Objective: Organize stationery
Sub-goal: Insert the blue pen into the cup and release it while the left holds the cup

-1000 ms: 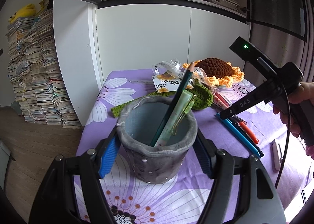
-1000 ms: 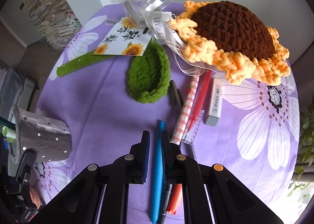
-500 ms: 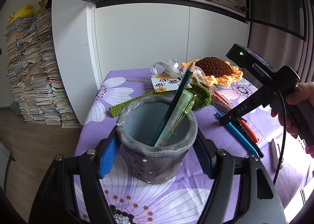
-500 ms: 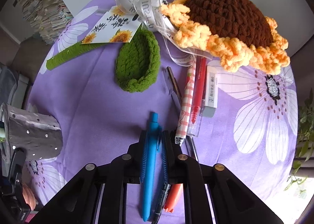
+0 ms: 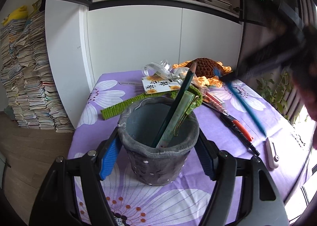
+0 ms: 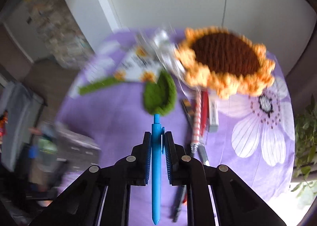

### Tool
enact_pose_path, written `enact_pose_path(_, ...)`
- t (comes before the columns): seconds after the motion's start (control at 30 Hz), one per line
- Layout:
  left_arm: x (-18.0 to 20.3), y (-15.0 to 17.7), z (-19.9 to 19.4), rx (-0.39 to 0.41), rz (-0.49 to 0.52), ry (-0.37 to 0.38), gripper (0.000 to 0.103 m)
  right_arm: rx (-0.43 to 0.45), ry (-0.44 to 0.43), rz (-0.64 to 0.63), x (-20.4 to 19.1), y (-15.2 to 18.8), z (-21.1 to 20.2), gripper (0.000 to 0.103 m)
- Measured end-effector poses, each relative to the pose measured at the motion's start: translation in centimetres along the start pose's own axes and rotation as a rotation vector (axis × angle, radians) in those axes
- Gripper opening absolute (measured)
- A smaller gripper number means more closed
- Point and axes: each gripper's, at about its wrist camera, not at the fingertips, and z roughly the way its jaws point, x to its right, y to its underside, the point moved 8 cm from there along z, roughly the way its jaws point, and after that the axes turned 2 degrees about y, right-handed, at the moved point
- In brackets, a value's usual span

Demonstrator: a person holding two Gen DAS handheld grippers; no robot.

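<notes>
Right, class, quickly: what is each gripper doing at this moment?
Left gripper: shut on the grey pen holder.
Right gripper: jaws closing, pressed on the blue pen.

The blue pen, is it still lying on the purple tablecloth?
No, the blue pen is up off the cloth, pinched in the right gripper.

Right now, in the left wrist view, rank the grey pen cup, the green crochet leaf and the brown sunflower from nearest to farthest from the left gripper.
1. Grey pen cup: clamped between the left gripper's jaws.
2. Green crochet leaf: just behind the cup.
3. Brown sunflower: at the table's far edge, toward the right.
</notes>
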Motion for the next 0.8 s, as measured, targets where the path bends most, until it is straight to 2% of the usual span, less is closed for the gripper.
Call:
enact_pose_path(0.2, 1.7, -0.1, 0.2, -0.002, 0.007, 0.034, 0.070, 0.344, -0.113, -0.070, -4.6, -3.0, -11.9, 0.014)
enact_pose_path(0.33, 3.3, 0.0, 0.2, -0.006, 0.019, 0.071, 0.070, 0.487, -0.203, -0.080, -6.9, -4.1, -14.4, 0.014)
enact_pose_path(0.47, 4.1, 0.1, -0.1, -0.011, 0.040, 0.077, 0.070, 0.493, -0.290, -0.075, -9.1, -3.8, -12.2, 0.014)
enact_pose_path(0.57, 4.1, 0.3, -0.3, -0.012, 0.037, 0.087, 0.070, 0.505, -0.287, -0.075, -9.7, -3.4, -10.3, 0.014)
enact_pose_path(0.67, 3.9, 0.4, -0.3, -0.012, 0.027, 0.096, 0.070, 0.493, -0.324, -0.072, -9.7, -2.9, -8.8, 0.014)
enact_pose_path(0.8, 4.0, 0.3, -0.1, -0.023, 0.020, 0.099, 0.070, 0.495, -0.287, -0.096, -9.3, -1.6, -7.5, 0.014)
